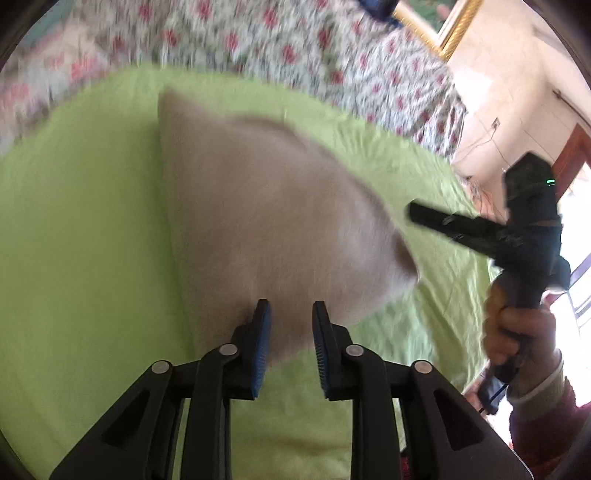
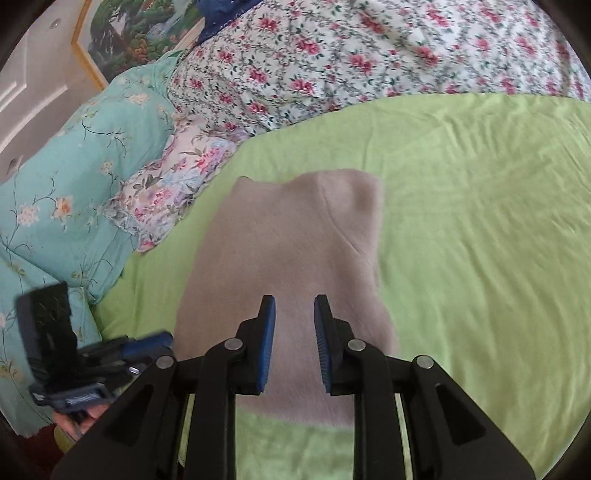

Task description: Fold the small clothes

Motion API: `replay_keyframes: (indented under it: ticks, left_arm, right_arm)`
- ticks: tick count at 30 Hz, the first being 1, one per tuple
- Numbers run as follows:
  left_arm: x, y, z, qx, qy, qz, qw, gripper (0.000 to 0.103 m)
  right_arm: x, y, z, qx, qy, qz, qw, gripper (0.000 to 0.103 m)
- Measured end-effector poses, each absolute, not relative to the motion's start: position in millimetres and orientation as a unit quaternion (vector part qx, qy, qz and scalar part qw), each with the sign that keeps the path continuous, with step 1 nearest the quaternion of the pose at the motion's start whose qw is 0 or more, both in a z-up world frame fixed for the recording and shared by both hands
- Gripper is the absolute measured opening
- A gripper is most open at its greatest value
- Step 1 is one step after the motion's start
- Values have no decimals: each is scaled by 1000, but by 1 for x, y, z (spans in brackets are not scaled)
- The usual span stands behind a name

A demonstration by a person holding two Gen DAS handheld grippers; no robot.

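A small beige fuzzy garment point(image 1: 266, 221) lies folded on the lime green sheet point(image 1: 81, 229). My left gripper point(image 1: 291, 317) is open and empty, hovering over the garment's near edge. The left view is blurred by motion. In the right wrist view the same garment point(image 2: 295, 251) lies flat on the green sheet point(image 2: 480, 240), with my right gripper point(image 2: 294, 314) open and empty just above its near part. The right gripper point(image 1: 417, 214) also shows at the right of the left view, held in a hand. The left gripper point(image 2: 162, 338) shows at the lower left of the right view.
A floral quilt point(image 2: 351, 55) is bunched along the far side of the bed. A teal floral duvet point(image 2: 62, 177) and a small floral pillow point(image 2: 173, 184) lie at the left. A framed picture point(image 2: 122, 33) hangs on the wall behind.
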State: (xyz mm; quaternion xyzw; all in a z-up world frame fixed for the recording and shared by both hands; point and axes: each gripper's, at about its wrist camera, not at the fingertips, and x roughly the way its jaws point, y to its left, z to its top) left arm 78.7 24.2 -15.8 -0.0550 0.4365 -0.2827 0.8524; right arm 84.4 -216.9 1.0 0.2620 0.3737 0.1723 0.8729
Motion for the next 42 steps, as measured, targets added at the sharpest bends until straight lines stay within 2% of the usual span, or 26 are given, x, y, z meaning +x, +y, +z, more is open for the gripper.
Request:
replay_keyframes:
  ticks: [2,5,7,8,9,11,21,28,31,42]
  left_arm:
    - [89,27,1,-66,414,-284,862,39]
    - [113,30,3,-85,407,-276,866,40]
    - [134,29,-11,-93,426,-269,859,38]
    - [142,28,-20,-90,438,-258,856,35]
    - [147,26,-26,-88,443,-255,855,28]
    - [149,23,-32,-84,443,-252,857,24]
    - [113,27,-16,-66,428,-264,862,25]
    - [66,30,-33,-44,444,-271,853,25]
    - [68,35,-49,-56,462,-263,845,24]
    - [73,31,-54,-49,465,-256,846,23]
  right_arm:
    - [97,-212,-2,261,378,179,870,23]
    - [115,-206,-13,253,400,175,863,23]
    - [131,-207,-36,250,428,154,855,22]
    - [135,-209,-43,257,431,154,851,19]
    - [140,-213,-51,263,432,150,849,17]
    - [141,-218,-55,274,429,147,848,12]
    - [80,-213,-24,257,413,170,857,17]
    - [48,-214,-54,245,448,140,848,17]
    - [44,-221,-62,269,444,140,843,17]
    - [39,-219,-67,266,444,135,845,17]
